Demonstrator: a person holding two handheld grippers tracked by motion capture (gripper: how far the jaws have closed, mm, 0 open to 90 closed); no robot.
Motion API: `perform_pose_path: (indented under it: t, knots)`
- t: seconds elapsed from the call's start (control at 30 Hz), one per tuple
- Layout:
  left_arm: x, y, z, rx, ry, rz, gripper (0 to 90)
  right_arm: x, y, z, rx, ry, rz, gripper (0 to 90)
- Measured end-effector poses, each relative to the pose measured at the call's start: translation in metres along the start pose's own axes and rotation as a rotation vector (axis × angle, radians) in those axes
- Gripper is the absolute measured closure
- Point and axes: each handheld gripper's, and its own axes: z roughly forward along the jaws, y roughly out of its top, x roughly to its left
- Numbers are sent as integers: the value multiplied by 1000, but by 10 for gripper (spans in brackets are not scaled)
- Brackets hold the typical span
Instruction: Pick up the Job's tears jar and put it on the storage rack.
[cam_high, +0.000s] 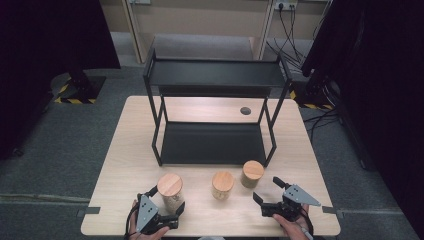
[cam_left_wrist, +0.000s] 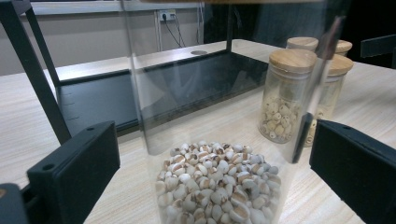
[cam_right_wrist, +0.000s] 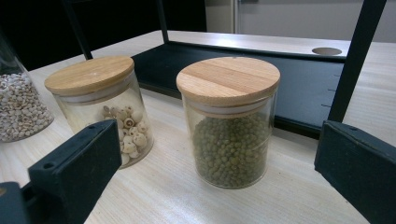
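Observation:
Three glass jars with wooden lids stand in a row in front of a black two-tier shelf (cam_high: 212, 144). The tall left jar (cam_high: 170, 191) holds pale grains (cam_left_wrist: 219, 186). My left gripper (cam_high: 166, 201) is open, one jaw on each side of this jar with a gap at both. The middle jar (cam_high: 222, 184) holds larger whitish seeds (cam_right_wrist: 100, 109). The right jar (cam_high: 252, 173) is filled with green beans (cam_right_wrist: 229, 140). My right gripper (cam_high: 268, 190) is open just short of it, and in the right gripper view the jar stands centred beyond the jaws.
The shelf's lower tier (cam_right_wrist: 303, 84) lies flat on the wooden table (cam_high: 130, 150) right behind the jars, and its upper tier (cam_high: 215, 74) sits high on thin black posts (cam_right_wrist: 357, 51). A round cable hole (cam_high: 245, 110) is at the table's back.

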Motion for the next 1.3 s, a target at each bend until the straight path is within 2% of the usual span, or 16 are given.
perform_pose_path:
  t: [1.3]
  knots:
    - [-1,1,3,-11,3,-7,19,0,-1,0,-5,3,1,9]
